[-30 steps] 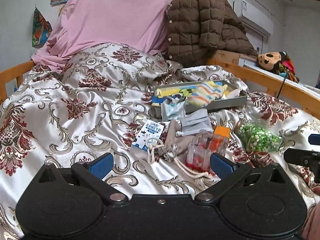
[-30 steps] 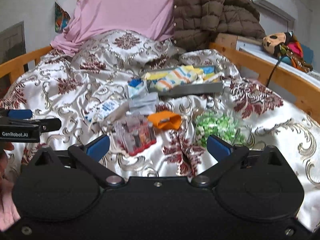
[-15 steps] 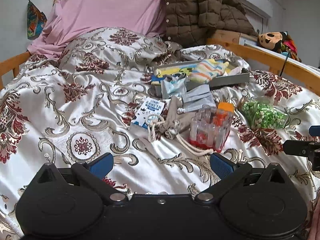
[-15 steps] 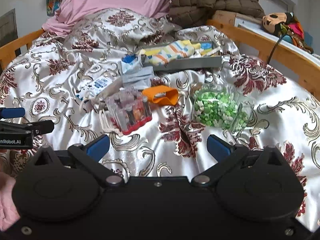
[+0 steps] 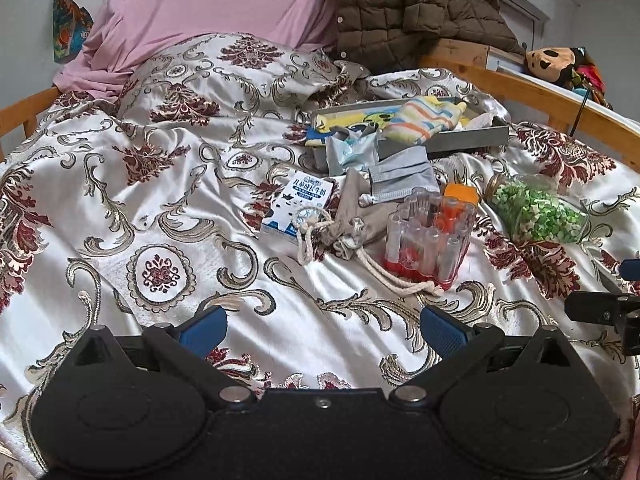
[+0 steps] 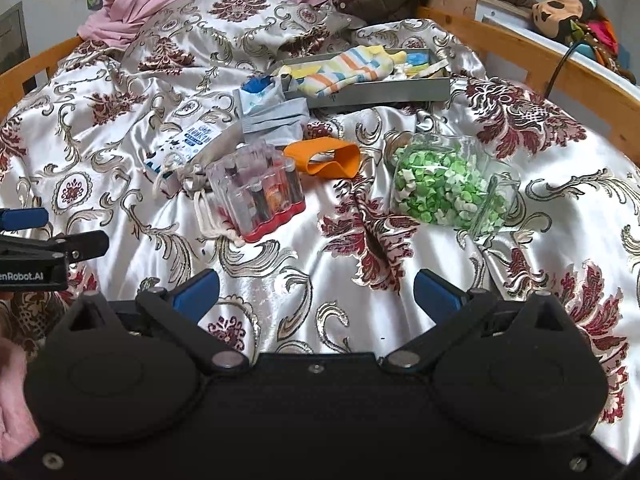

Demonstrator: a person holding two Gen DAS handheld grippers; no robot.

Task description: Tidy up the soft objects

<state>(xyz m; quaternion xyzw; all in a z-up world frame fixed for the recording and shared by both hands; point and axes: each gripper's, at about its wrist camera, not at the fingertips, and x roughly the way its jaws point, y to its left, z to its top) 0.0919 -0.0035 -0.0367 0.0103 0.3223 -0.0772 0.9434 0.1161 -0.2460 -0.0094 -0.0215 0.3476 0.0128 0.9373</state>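
A grey tray (image 5: 468, 142) (image 6: 384, 92) lies on the bed with a striped sock (image 5: 424, 120) (image 6: 344, 66) and other soft pieces in it. In front of it lie a grey face mask (image 5: 400, 178) (image 6: 276, 118), a wrapped pack (image 5: 352, 152), a grey drawstring pouch (image 5: 356, 220) and an orange band (image 6: 328, 158). My left gripper (image 5: 322, 330) is open and empty, low over the bedspread in front of the pile. My right gripper (image 6: 316, 294) is open and empty, near the clear tube pack (image 6: 260, 196).
A small milk carton (image 5: 298, 204), a clear pack of tubes (image 5: 430, 236) and a glass jar of green paper stars (image 5: 536, 208) (image 6: 448, 188) lie among the soft things. A wooden bed rail (image 6: 560, 68) runs along the right. Pink cloth and a brown jacket (image 5: 416, 12) hang behind.
Both grippers have moved forward and tilted down toward the pile, so the objects look larger and lower in both views. Nothing was taken hold of.
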